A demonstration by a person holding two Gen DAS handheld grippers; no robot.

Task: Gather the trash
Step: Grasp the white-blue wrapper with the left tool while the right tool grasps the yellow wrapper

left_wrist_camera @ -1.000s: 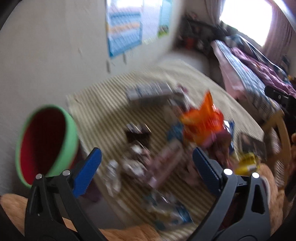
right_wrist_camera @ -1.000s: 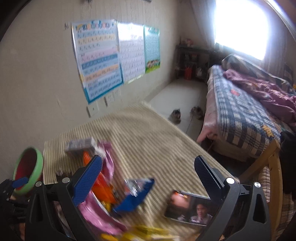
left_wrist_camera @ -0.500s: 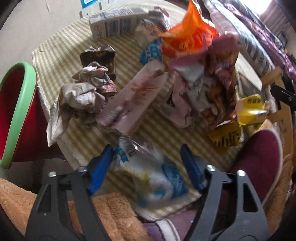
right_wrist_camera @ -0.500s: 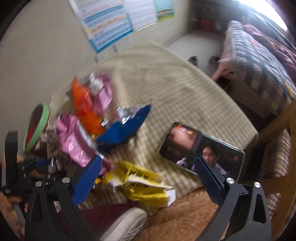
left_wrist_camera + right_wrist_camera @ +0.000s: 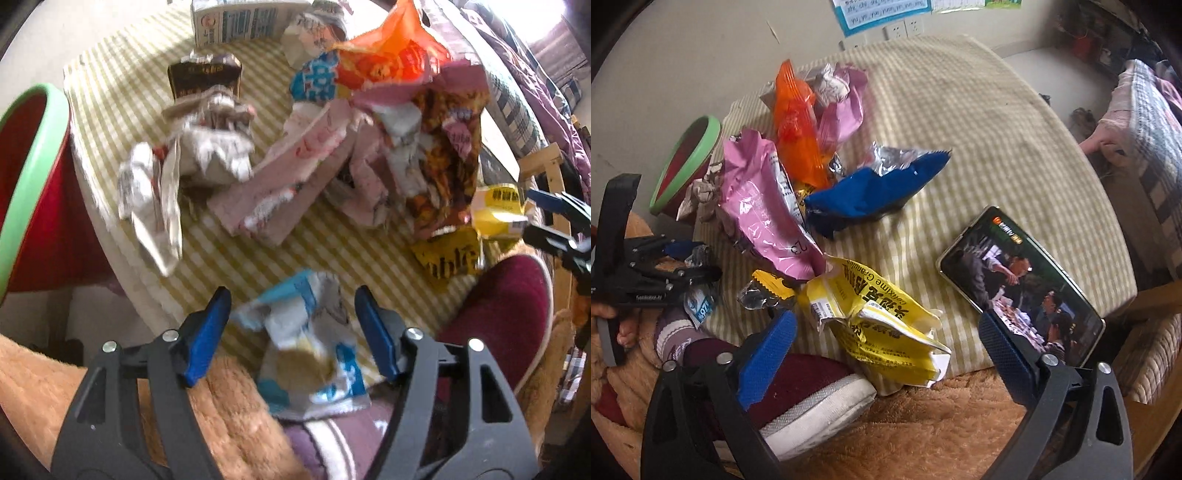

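Your left gripper (image 5: 291,328) stands open astride the blue-white wrapper (image 5: 310,343) at bottom centre; your right gripper (image 5: 886,350), open wide, straddles the yellow packet (image 5: 879,321).

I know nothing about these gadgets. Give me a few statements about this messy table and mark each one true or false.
1. A phone with a video playing lies on the table. True.
2. The blue wrapper is inside the bin. False: it lies on the tablecloth.
3. The right tongs stand open over a yellow packet. True.
4. The left tongs carry a milk carton. False: they straddle a blue-and-white wrapper, and the carton lies across the table.
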